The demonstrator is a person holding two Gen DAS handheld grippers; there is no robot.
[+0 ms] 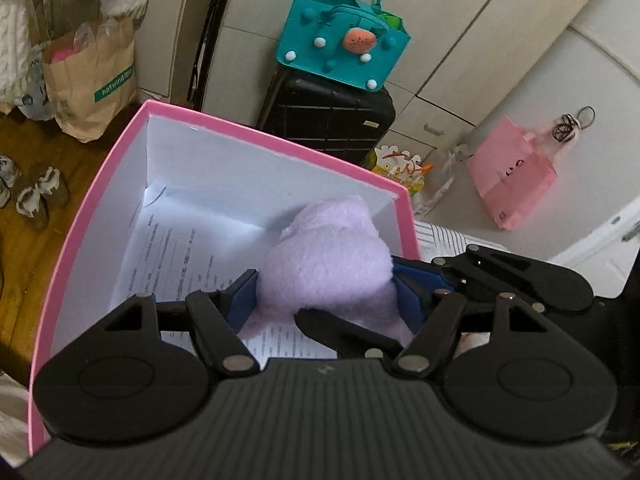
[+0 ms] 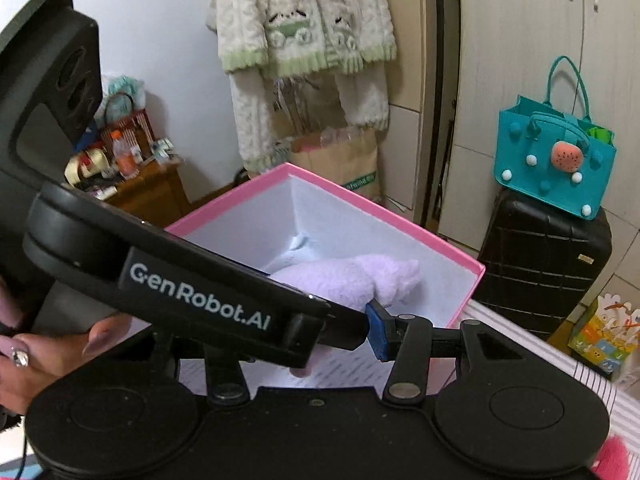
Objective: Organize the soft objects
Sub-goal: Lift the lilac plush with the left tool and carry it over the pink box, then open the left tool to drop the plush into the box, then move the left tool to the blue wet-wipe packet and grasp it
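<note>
Both my grippers tilt down over the pink box (image 1: 256,136). The left gripper (image 1: 326,296) is clamped about halfway on the lilac plush (image 1: 332,256), inside the box. Can't tell what the right gripper (image 2: 360,320) grips, its other finger's hidden.

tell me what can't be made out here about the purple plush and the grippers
- Right gripper, right wrist view: the left gripper's body covers one finger, so its grip can't be told.
- Purple plush, left wrist view: its lower part sits behind the left gripper.
- Printed sheet in the pink box: text too small.
</note>
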